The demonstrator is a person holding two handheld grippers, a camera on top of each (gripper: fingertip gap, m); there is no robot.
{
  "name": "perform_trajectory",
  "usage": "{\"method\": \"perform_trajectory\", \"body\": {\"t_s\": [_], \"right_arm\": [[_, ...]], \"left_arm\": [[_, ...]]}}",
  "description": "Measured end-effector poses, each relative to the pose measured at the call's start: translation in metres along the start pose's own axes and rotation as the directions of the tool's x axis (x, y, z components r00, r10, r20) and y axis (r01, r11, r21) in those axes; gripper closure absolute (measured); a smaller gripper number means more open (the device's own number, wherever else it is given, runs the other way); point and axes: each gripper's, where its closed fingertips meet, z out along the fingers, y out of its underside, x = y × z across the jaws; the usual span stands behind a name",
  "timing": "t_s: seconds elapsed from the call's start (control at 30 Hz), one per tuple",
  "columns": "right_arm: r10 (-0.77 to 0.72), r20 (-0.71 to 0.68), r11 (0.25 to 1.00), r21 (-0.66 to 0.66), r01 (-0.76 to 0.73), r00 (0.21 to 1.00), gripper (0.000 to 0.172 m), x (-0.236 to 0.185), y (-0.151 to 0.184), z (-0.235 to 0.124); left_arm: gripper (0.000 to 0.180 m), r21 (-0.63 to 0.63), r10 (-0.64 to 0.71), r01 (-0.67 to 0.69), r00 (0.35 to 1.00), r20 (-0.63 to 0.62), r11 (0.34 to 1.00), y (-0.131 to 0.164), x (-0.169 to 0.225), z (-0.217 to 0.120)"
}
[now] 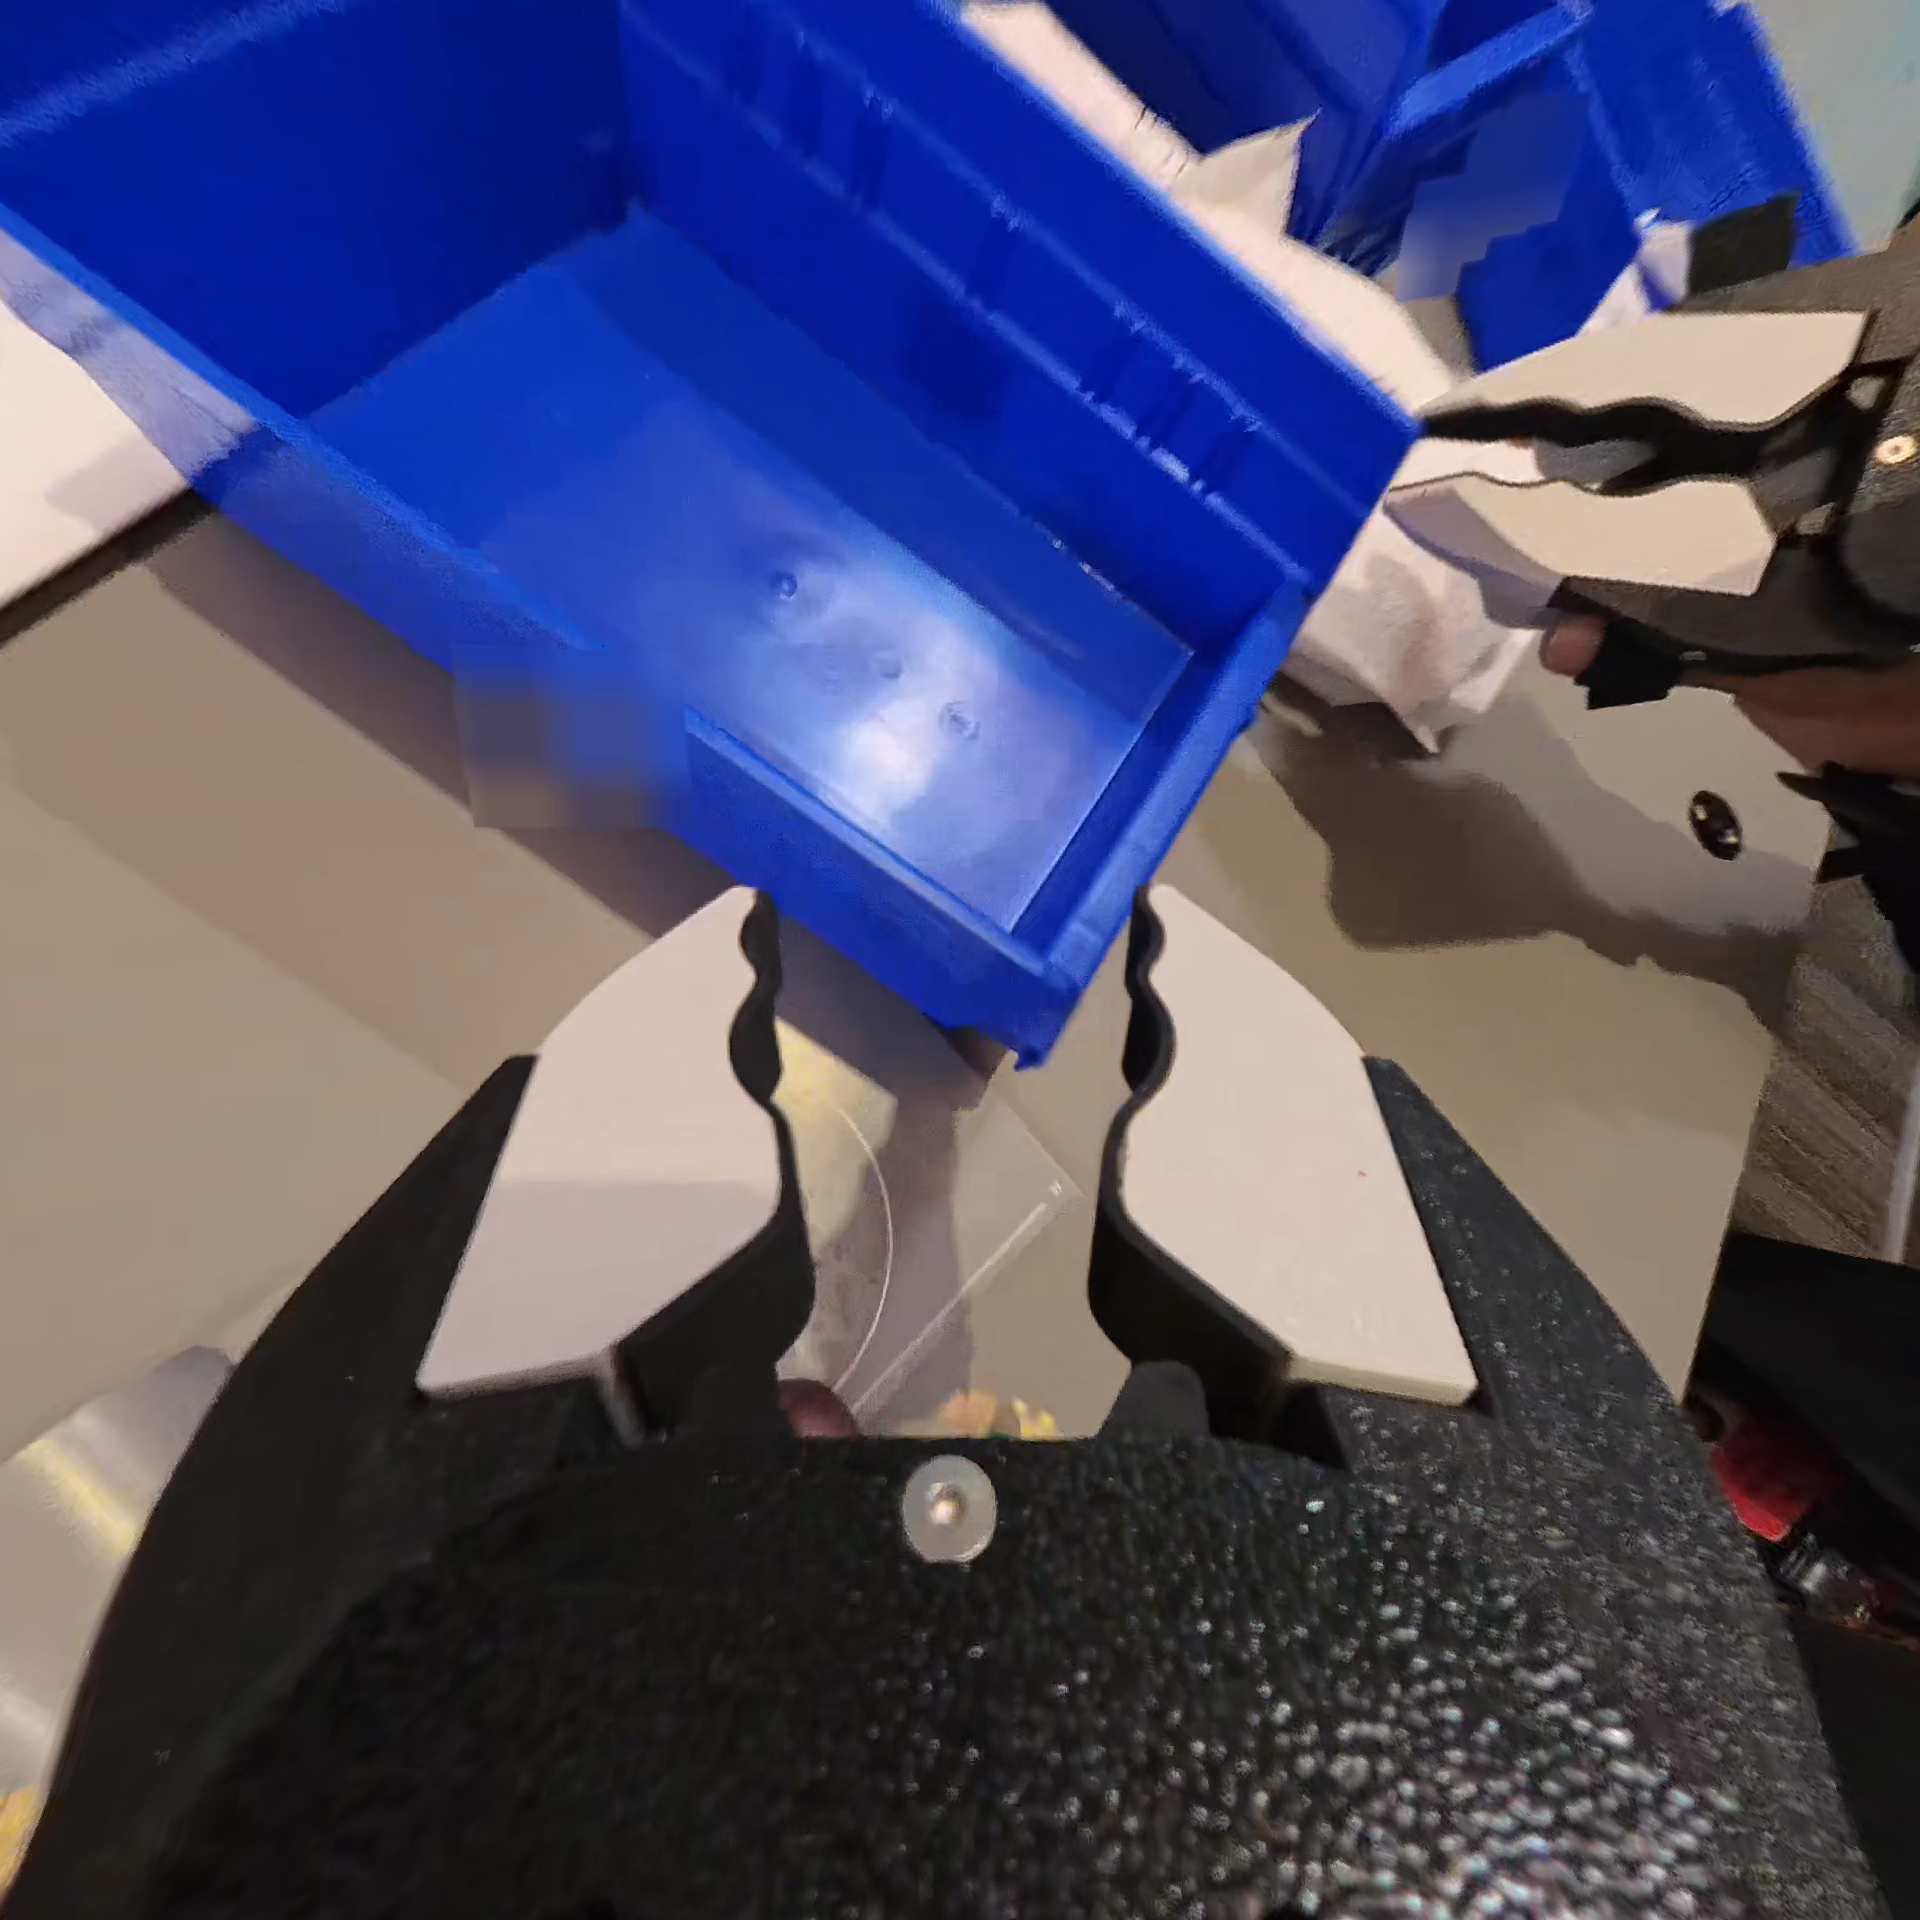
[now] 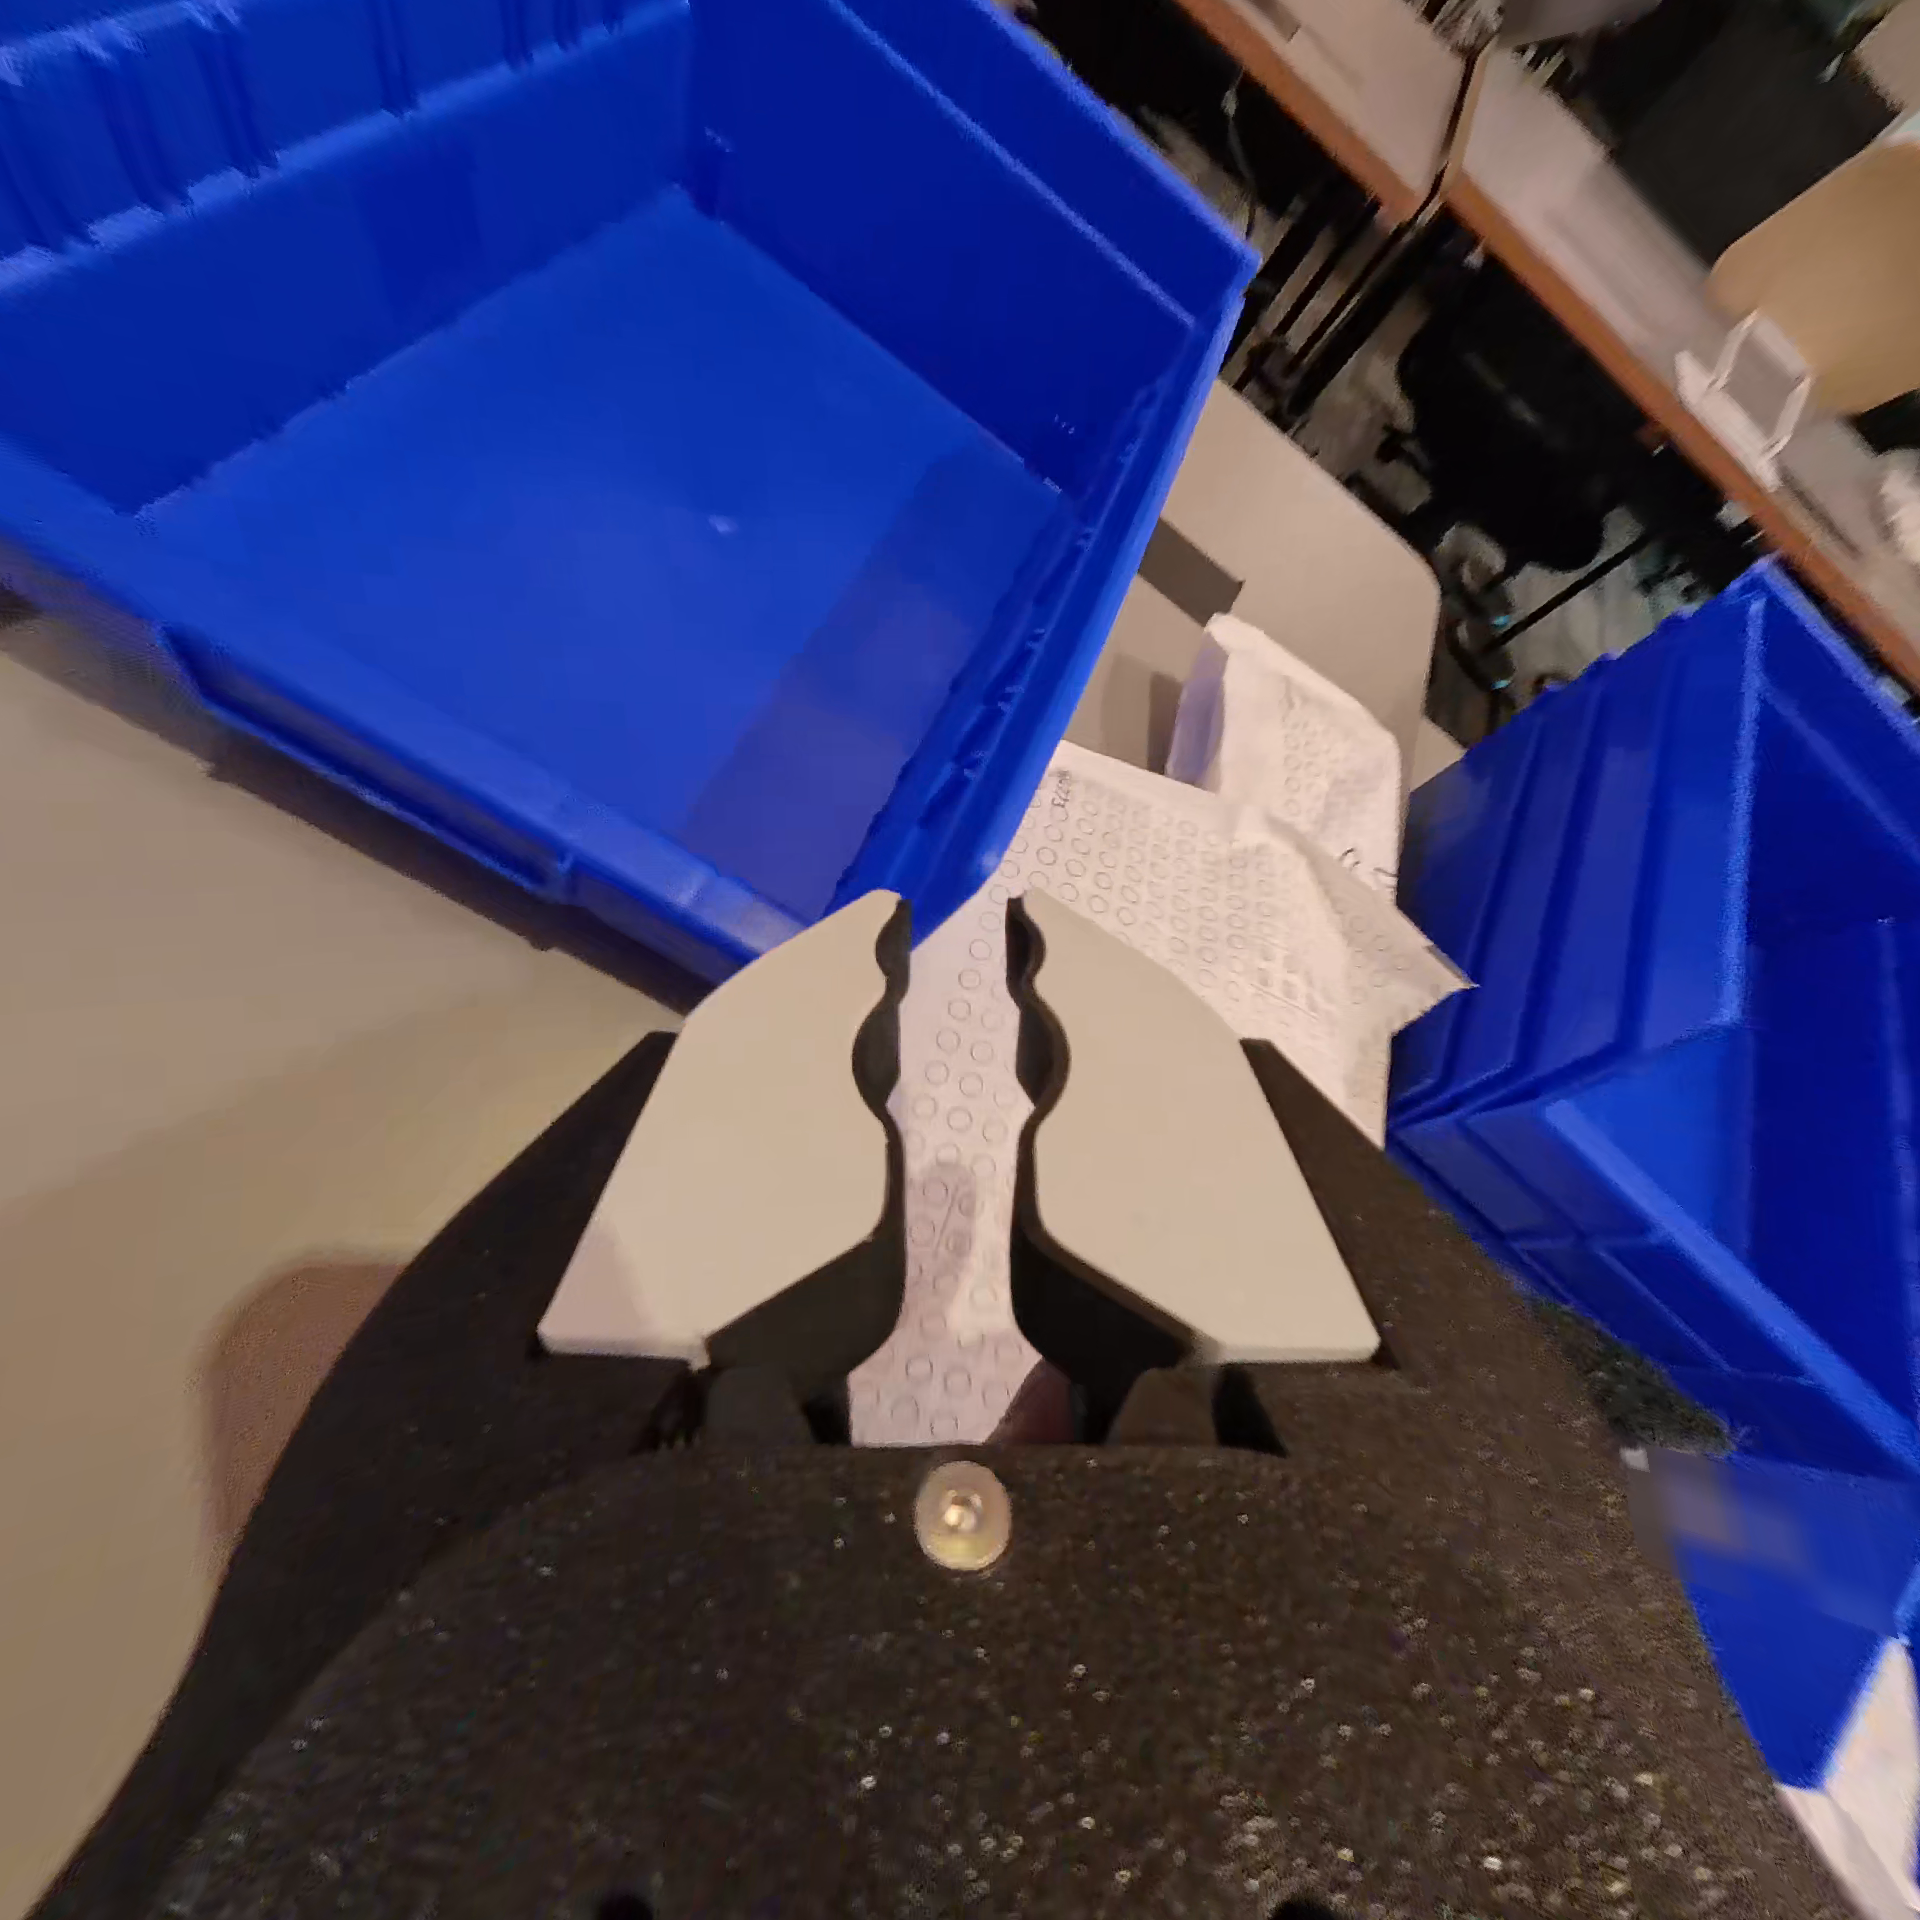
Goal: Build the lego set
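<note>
My left gripper is open wide. The near corner of an empty blue bin shows between its fingertips, which do not touch it. A clear plastic bag with something yellowish in it lies under the open jaws, not pressed by either pad. My right gripper has a narrow gap between its fingers and hovers over a white bubble mailer beside the same bin. The pads press on nothing. In the left wrist view the right gripper is above the mailer, to the right of the bin.
A second blue bin stands right of the mailer and also shows in the left wrist view. All rest on a grey table. Desks and chairs lie beyond the table edge. About 20 centimeters separates my left fingertips from my right.
</note>
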Motion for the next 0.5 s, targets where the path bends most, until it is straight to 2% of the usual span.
{"method": "perform_trajectory", "body": {"t_s": [0.1, 0.23, 0.4, 0.5], "right_arm": [[-0.041, 0.038, 0.997, 0.064, 0.038, 0.998, 0.154, -0.017, -0.015, -0.038], [-0.104, 0.266, 0.989, 0.128, 0.072, 0.958, 0.15, -0.089, -0.032, -0.083], [-0.177, 0.495, 0.97, 0.236, 0.064, 0.851, 0.148, -0.206, -0.041, -0.102], [-0.231, 0.525, 0.933, 0.36, 0.033, 0.819, 0.148, -0.264, -0.049, -0.101]], "left_arm": [[0.115, 0.101, 0.065, -0.066, 0.998, 0.006, 0.993, 0.008, 0.009, -0.044], [0.113, 0.13, 0.233, -0.251, 0.963, 0.137, 0.959, 0.053, 0.013, -0.097], [0.11, 0.166, 0.4, -0.473, 0.851, 0.341, 0.865, 0.119, 0.019, -0.143], [0.113, 0.149, 0.489, -0.622, 0.722, 0.49, 0.769, 0.156, 0.021, -0.166]]}}
